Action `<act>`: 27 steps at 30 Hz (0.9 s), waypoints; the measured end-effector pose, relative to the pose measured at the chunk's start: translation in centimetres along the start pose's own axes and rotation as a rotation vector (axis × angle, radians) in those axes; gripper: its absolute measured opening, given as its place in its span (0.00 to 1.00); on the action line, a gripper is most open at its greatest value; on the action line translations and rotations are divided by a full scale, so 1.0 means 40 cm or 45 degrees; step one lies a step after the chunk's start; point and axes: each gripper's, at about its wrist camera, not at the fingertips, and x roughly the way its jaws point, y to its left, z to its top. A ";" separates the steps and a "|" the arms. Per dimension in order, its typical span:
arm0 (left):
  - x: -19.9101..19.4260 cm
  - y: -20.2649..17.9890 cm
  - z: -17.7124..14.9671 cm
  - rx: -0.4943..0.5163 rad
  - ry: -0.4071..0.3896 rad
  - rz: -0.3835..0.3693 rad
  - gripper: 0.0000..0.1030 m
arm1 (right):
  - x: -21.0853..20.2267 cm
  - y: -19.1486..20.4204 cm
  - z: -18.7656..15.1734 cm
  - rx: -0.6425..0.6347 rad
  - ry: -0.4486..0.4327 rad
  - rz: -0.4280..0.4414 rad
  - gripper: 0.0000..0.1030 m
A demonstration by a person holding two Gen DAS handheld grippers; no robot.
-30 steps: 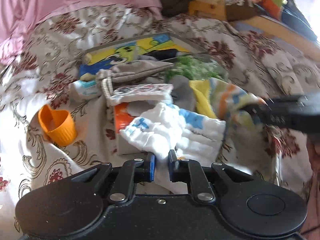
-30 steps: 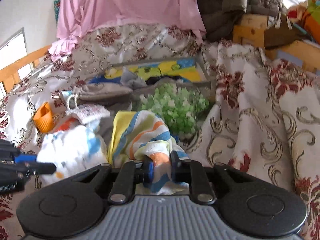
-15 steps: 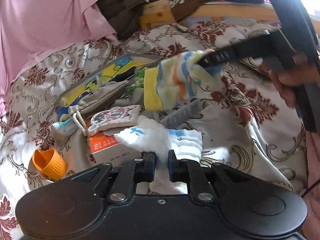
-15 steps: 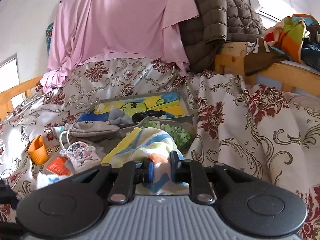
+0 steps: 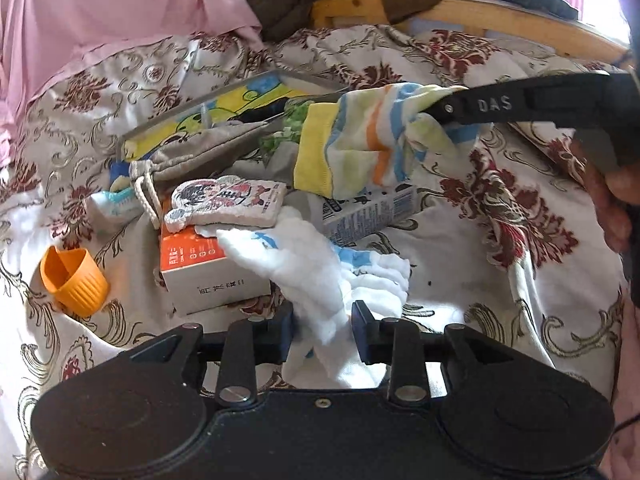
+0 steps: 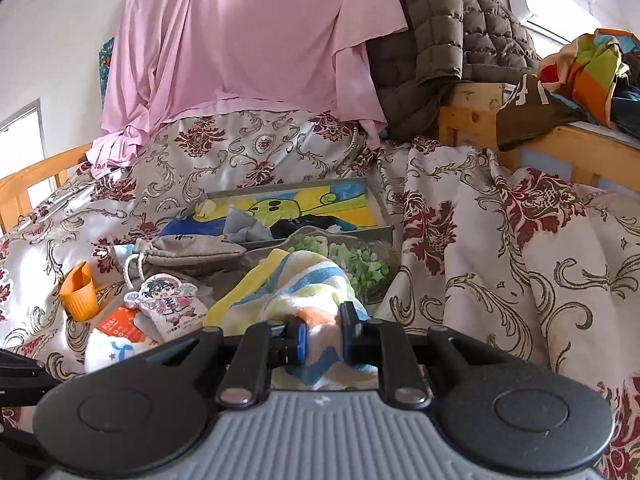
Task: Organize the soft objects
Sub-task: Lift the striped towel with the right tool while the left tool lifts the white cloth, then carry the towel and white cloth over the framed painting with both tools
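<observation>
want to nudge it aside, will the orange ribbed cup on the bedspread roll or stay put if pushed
The orange cup lies tipped on its side, so it would probably roll, likely in a curve since it looks tapered. It looks like thin plastic, so probably light and easily knocked. The soft, wrinkled bedspread may slow it.

clear: bedspread (image 5: 460, 280) right | blocked: boxes (image 5: 212, 272), cup (image 5: 74, 280) left

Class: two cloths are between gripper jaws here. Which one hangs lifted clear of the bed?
The striped yellow, blue and orange cloth, pinched by the right gripper. The white cloth with blue print lies between the left gripper's just-opening jaws.
</observation>
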 end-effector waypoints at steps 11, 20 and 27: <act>-0.067 -0.015 0.030 0.061 -0.142 0.063 0.12 | -0.043 0.006 0.010 -0.030 -0.127 -0.015 0.17; -0.161 0.003 0.083 0.042 -0.238 0.056 0.12 | -0.085 -0.008 0.027 -0.008 -0.231 -0.033 0.17; -0.207 -0.011 0.078 0.062 -0.227 -0.005 0.12 | -0.081 -0.013 0.029 0.002 -0.229 -0.026 0.17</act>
